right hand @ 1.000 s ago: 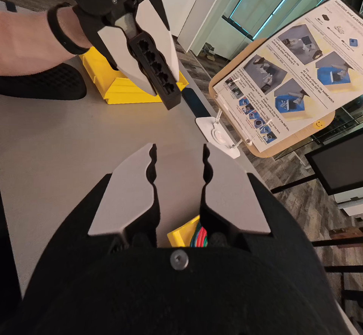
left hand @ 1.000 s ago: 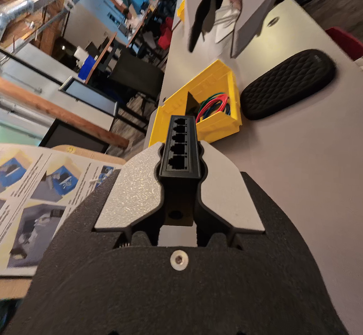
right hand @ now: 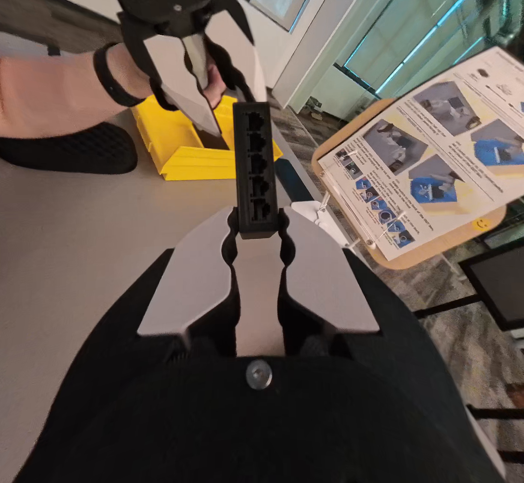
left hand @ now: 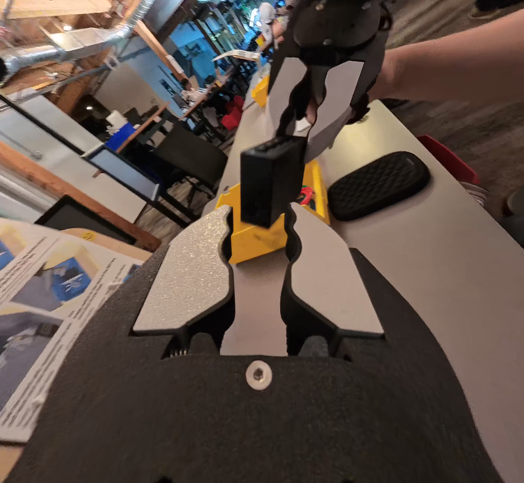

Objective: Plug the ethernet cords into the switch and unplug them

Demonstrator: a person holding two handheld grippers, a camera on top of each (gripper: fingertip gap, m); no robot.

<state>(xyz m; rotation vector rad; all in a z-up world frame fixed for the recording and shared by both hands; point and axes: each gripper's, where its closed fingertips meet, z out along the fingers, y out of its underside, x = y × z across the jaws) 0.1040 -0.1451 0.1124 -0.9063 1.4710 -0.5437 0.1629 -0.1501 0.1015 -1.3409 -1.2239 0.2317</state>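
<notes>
A black ethernet switch (right hand: pixel 255 169) with a row of several ports facing the camera is gripped at its near end by my right gripper (right hand: pixel 256 214), above the table. My left gripper (left hand: pixel 259 210) is open and empty. The switch (left hand: pixel 269 180) has its lower end just beyond the left fingertips, with a gap on each side. The right gripper (left hand: pixel 297 143) holds its far end from above. In the right wrist view the left gripper (right hand: pixel 236 116) stands open behind the switch. Coloured ethernet cords (left hand: pixel 307 194) lie in a yellow bin (left hand: pixel 255 242).
The yellow bin (right hand: pixel 181 143) sits on the grey table (right hand: pixel 85 228), with a black quilted wrist rest (left hand: pixel 377 188) beside it. An instruction board (right hand: pixel 425 171) stands on a stand at the table's edge. A person's forearm (right hand: pixel 42 95) reaches over the table. The tips of one gripper are about 7 cm away from the tips of the other.
The switch has passed from my left gripper to my right. The left gripper opened and let go; the right gripper moved in and shut on the switch.
</notes>
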